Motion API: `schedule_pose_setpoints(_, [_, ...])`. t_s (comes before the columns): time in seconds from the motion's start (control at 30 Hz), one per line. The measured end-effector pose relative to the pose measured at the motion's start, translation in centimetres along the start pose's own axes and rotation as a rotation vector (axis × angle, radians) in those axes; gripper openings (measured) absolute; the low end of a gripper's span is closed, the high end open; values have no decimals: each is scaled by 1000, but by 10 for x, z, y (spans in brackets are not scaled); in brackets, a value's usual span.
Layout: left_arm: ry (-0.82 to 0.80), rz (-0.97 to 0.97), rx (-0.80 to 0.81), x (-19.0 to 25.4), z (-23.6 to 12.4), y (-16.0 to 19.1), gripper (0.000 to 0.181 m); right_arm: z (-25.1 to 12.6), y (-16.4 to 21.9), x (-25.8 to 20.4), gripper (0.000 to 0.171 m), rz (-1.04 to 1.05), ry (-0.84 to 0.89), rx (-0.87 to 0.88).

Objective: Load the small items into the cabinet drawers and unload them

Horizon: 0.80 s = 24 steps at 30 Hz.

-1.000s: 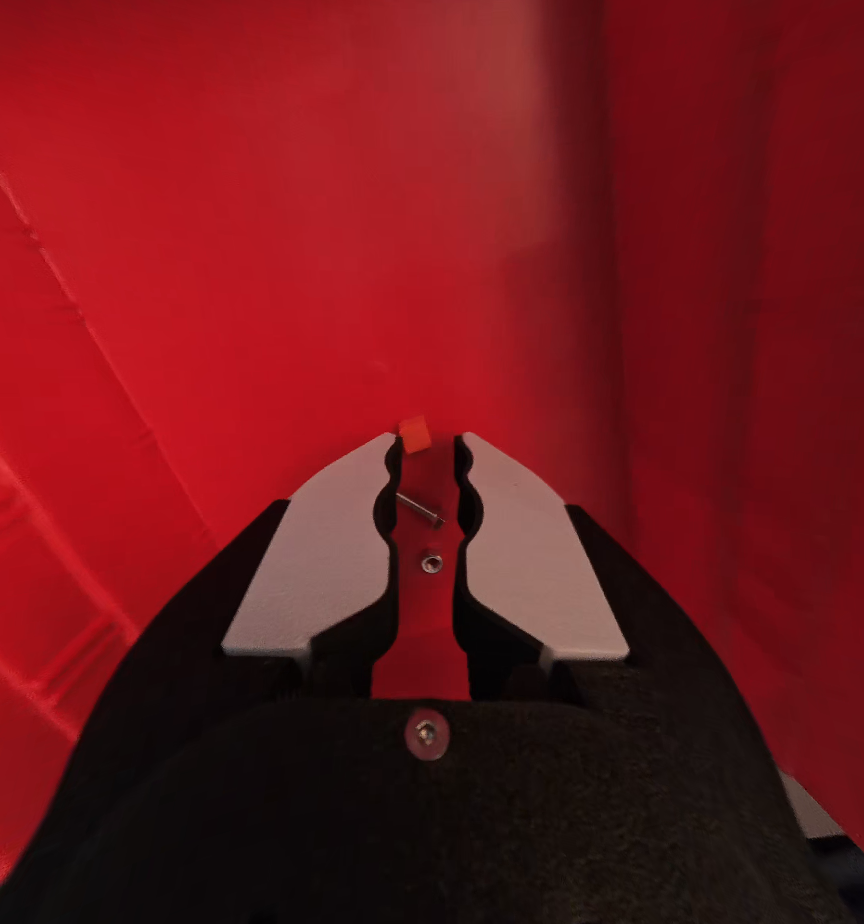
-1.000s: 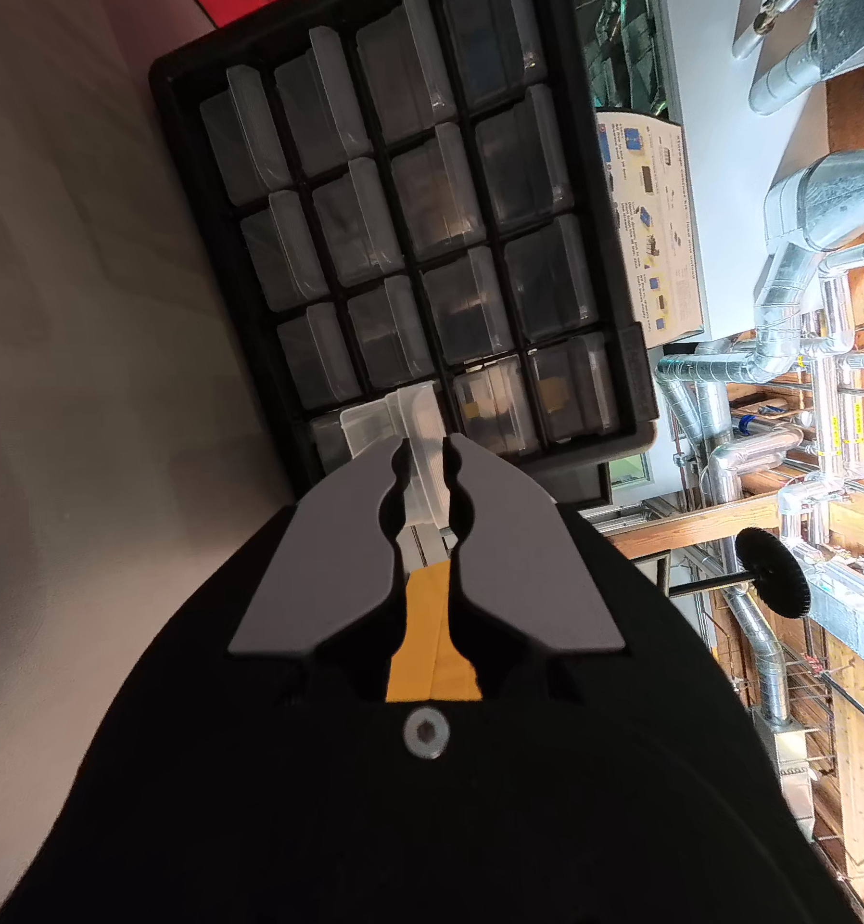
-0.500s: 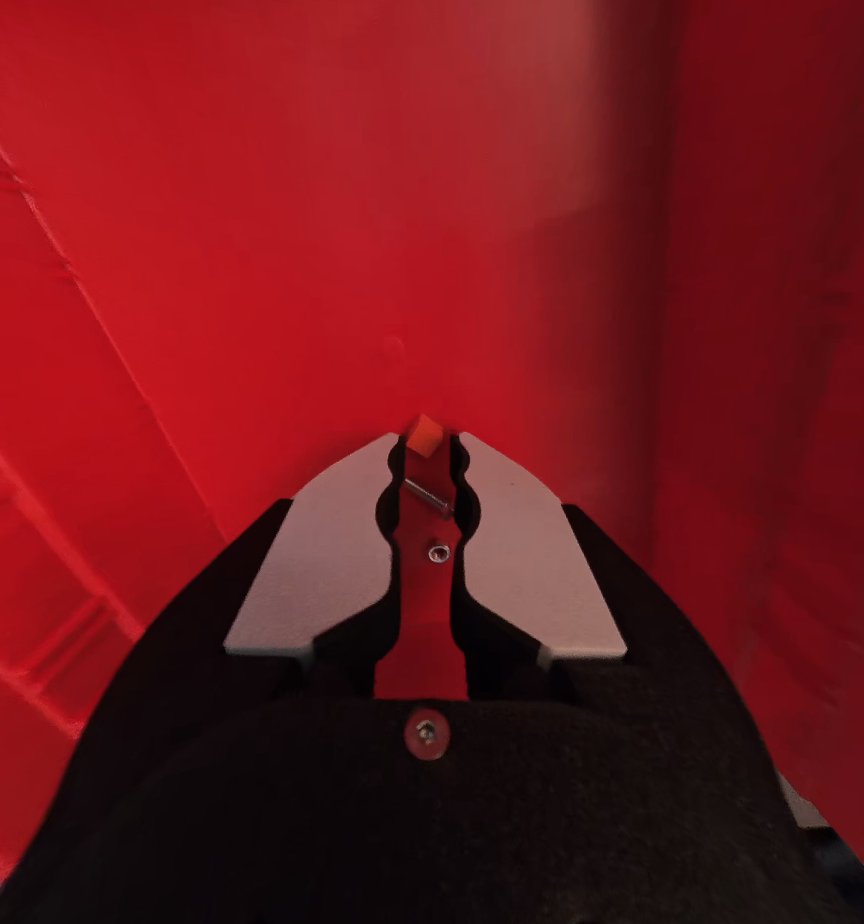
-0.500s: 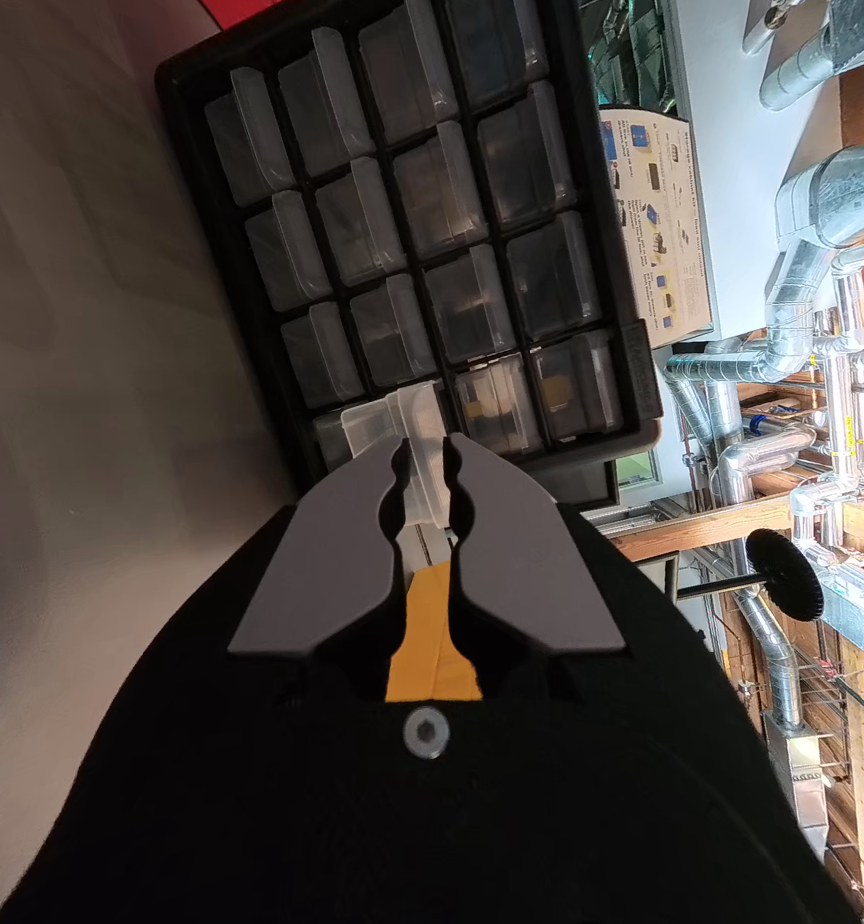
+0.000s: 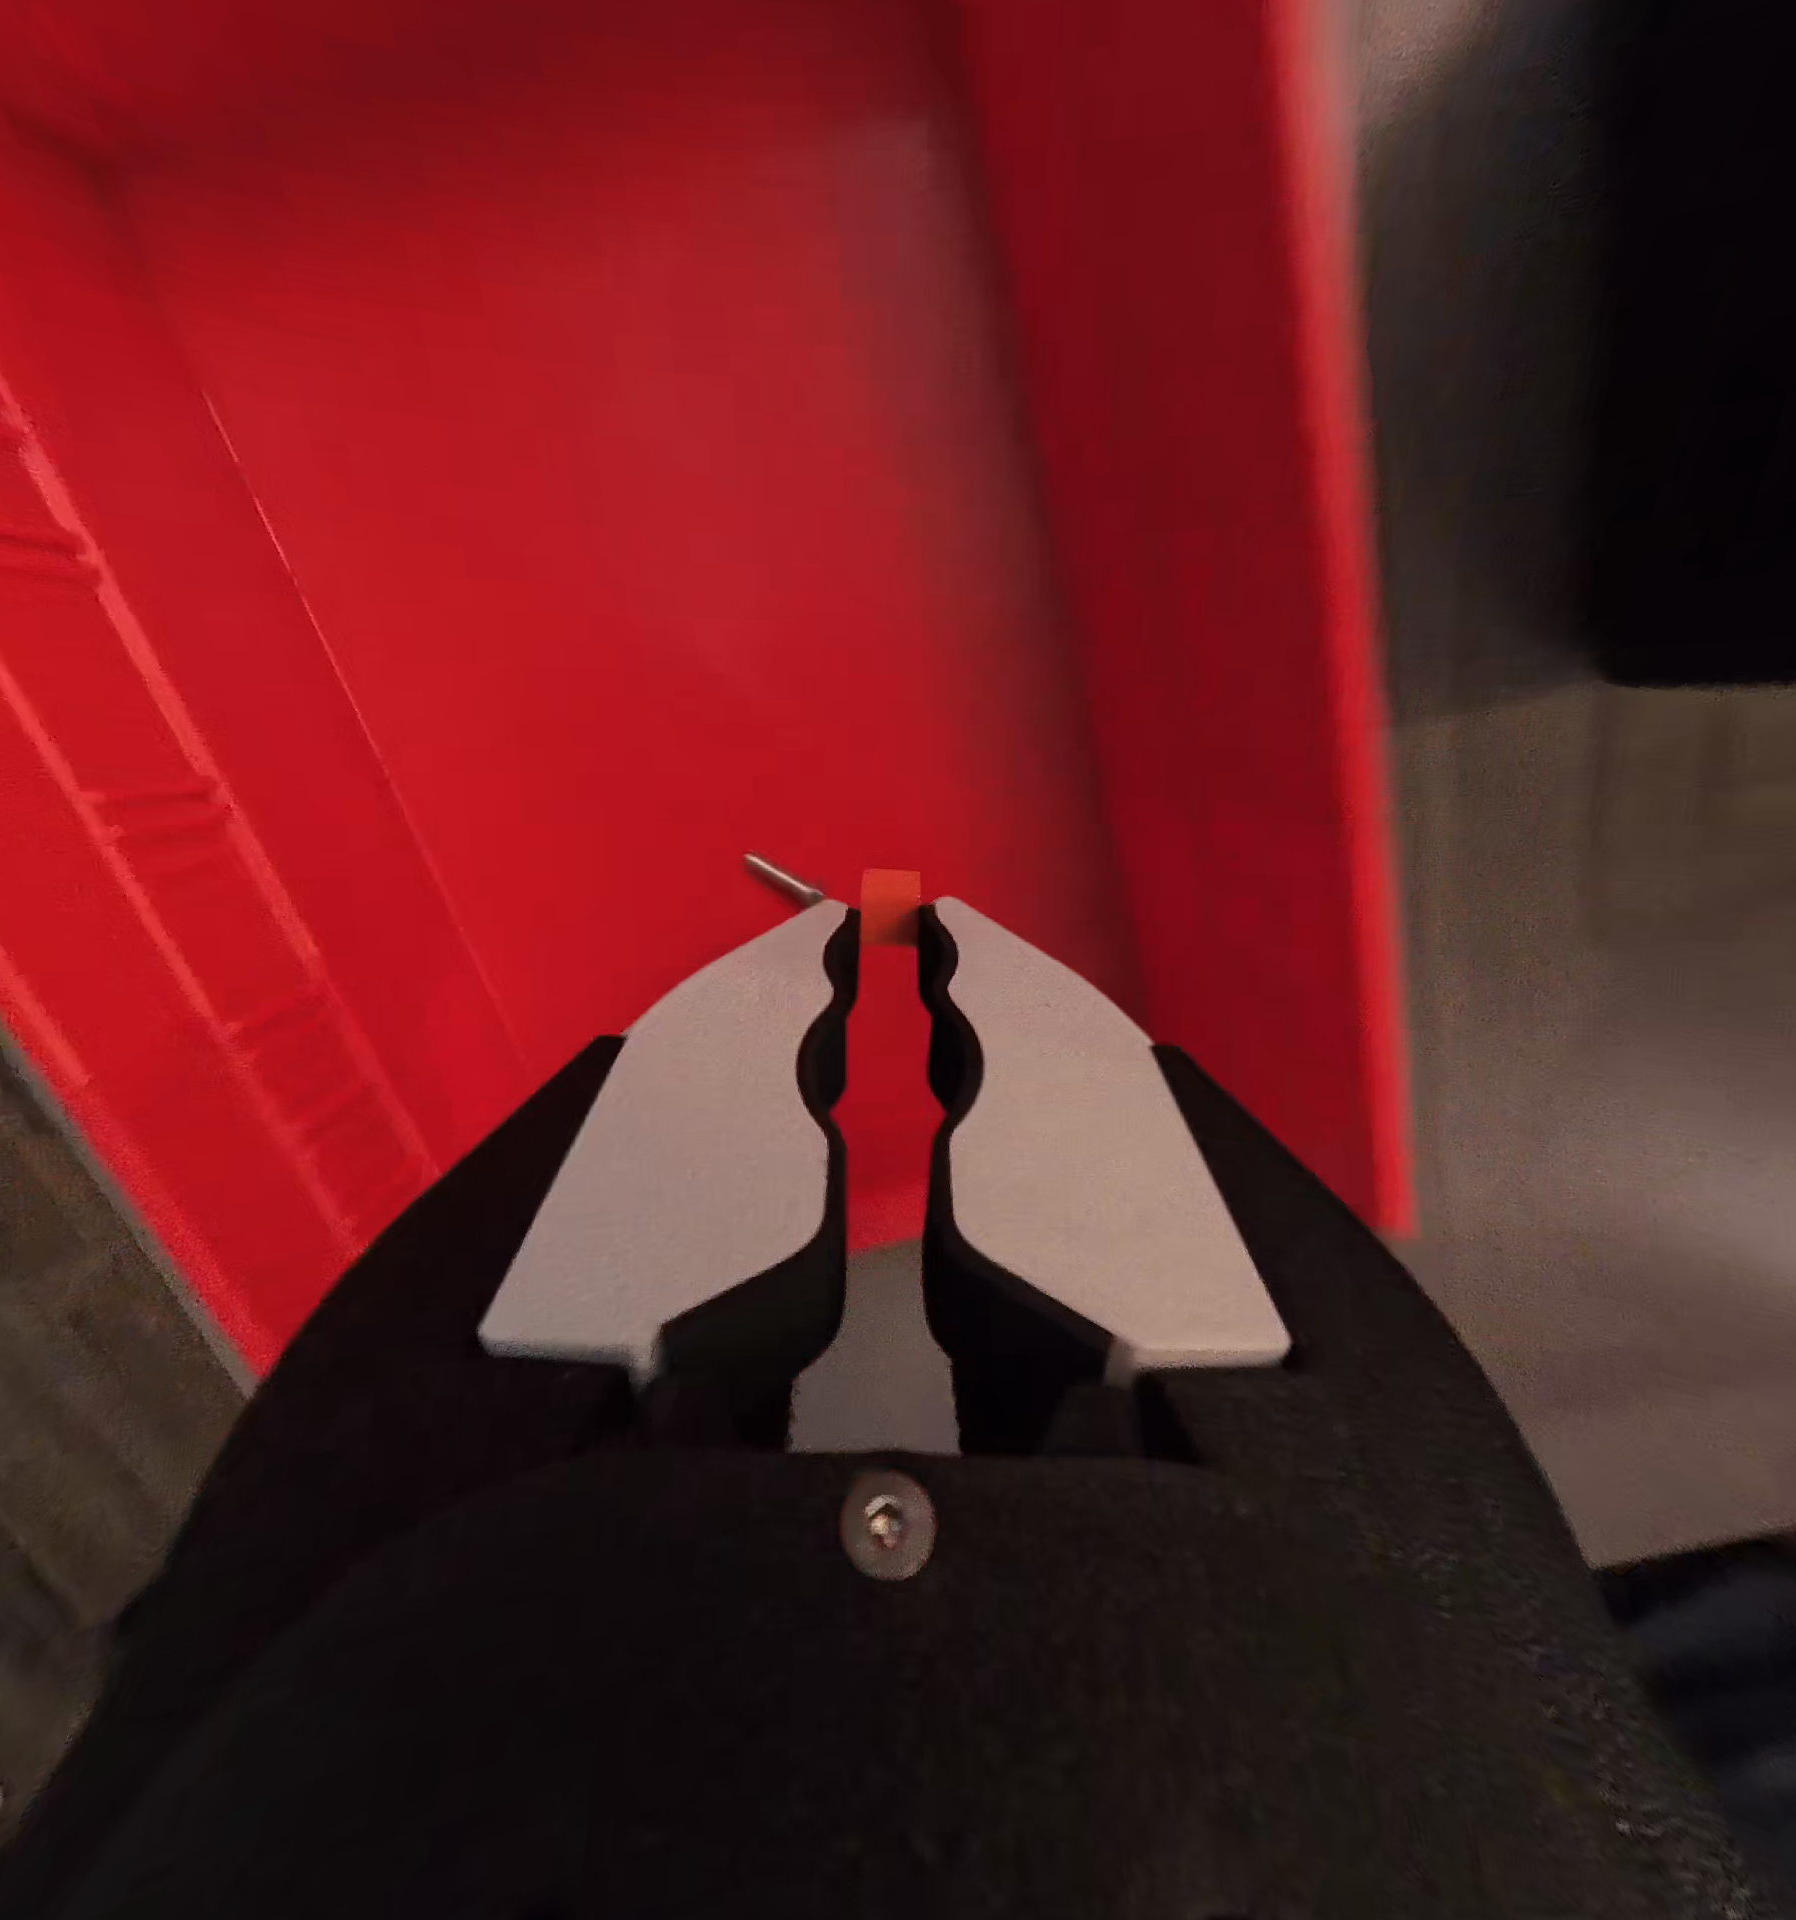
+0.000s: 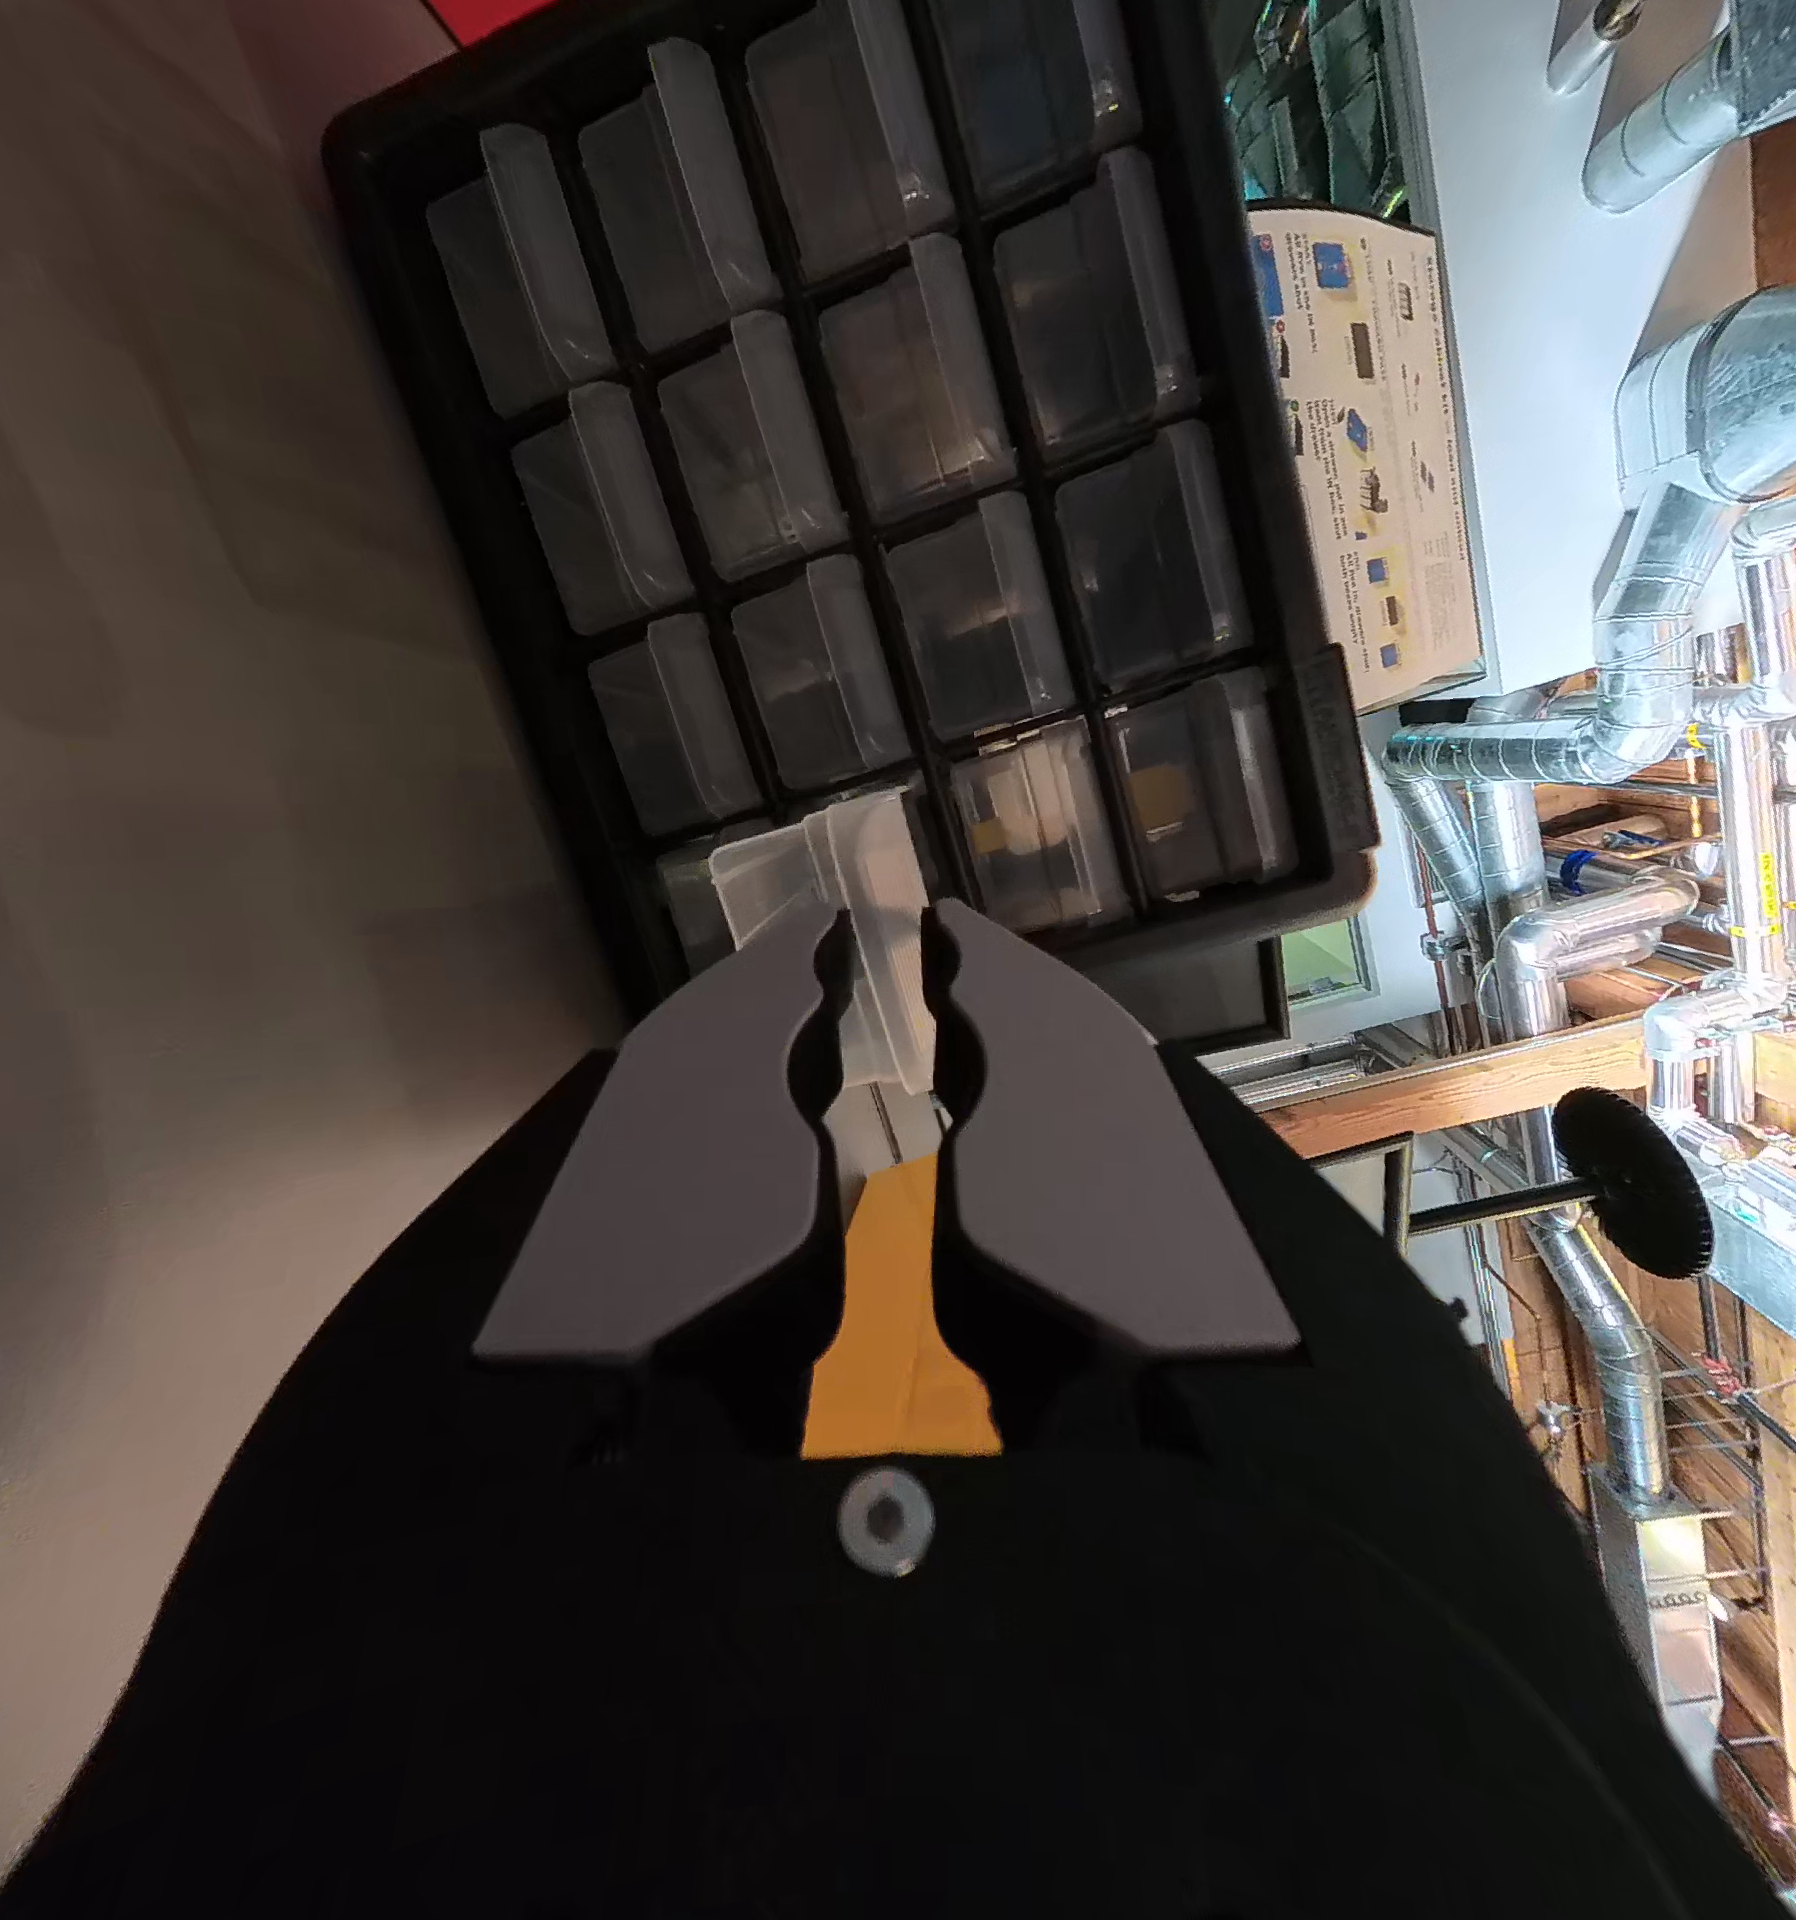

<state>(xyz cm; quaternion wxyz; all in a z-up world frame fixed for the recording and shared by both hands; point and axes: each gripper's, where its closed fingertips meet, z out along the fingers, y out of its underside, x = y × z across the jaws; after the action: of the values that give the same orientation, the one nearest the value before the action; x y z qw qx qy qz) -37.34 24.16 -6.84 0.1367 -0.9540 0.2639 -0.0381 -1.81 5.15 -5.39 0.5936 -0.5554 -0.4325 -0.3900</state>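
Note:
In the left wrist view my left gripper point(image 5: 889, 912) is shut on a small orange block point(image 5: 889, 891) at its fingertips, held over the inside of a red bin point(image 5: 613, 520). A thin metal pin point(image 5: 782, 879) lies in the bin just left of the tips. In the right wrist view my right gripper point(image 6: 889, 920) is shut on the front lip of a clear drawer point(image 6: 832, 883). That drawer is pulled partly out of the bottom row of a black cabinet point(image 6: 1309, 748) that holds several clear drawers. Something yellow point(image 6: 899, 1351) shows between the fingers, lower down.
Grey tabletop point(image 5: 1600, 1039) lies right of the red bin's wall, with a dark blurred shape point(image 5: 1652, 364) beyond it. Two closed drawers point(image 6: 1122, 821) beside the open one hold yellow pieces. A printed sheet point(image 6: 1361, 436) stands behind the cabinet, with metal pipes point(image 6: 1704, 520) beyond.
My left gripper closed on the orange block and drew back from the bin's floor; the pin stayed in the bin, and the bin's wall and the table came into view. The right gripper barely moved.

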Motion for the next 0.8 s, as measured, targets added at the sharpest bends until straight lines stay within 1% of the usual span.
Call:
schedule_pose_setpoints(0.07, [52,95,108,32,-35,-5,10,-1,0,-1,13,-5,2,2])
schedule_pose_setpoints(0.1, [105,169,181,56,-53,-9,10,0,-1,-1,13,-5,2,7])
schedule_pose_setpoints(0.2, [295,463,358,147,-100,-12,10,1,-4,-4,13,-15,-1,15])
schedule_pose_setpoints(0.27, [413,668,425,213,-117,-7,10,1,-6,-5,13,-17,-3,22])
schedule_pose_setpoints(0.33, [546,820,453,283,-125,-1,10,1,-7,-6,13,-12,-7,28])
schedule_pose_setpoints(0.37, [571,865,463,314,-124,-3,10,1,-7,-6,14,-12,-9,30])
schedule_pose_setpoints(0.43, [504,942,453,358,-106,-16,10,2,-7,-6,14,-13,-11,31])
schedule_pose_setpoints(0.47, [455,989,422,374,-92,-22,10,2,-6,-6,14,-11,-12,31])
schedule_pose_setpoints(0.53, [388,1082,310,397,-64,-26,10,3,-6,-5,14,-5,-13,34])
schedule_pose_setpoints(0.6, [314,1131,209,409,-38,-32,10,3,-7,-6,14,0,-16,40])
schedule_pose_setpoints(0.67, [200,1168,153,409,-18,-41,10,2,-9,-9,14,-11,-25,41])
schedule_pose_setpoints(0.73, [121,1198,101,407,-4,-46,10,2,-11,-10,14,-13,-31,42])
schedule_pose_setpoints(0.8, [80,1222,31,404,6,-45,10,2,-11,-8,14,-7,-27,49])
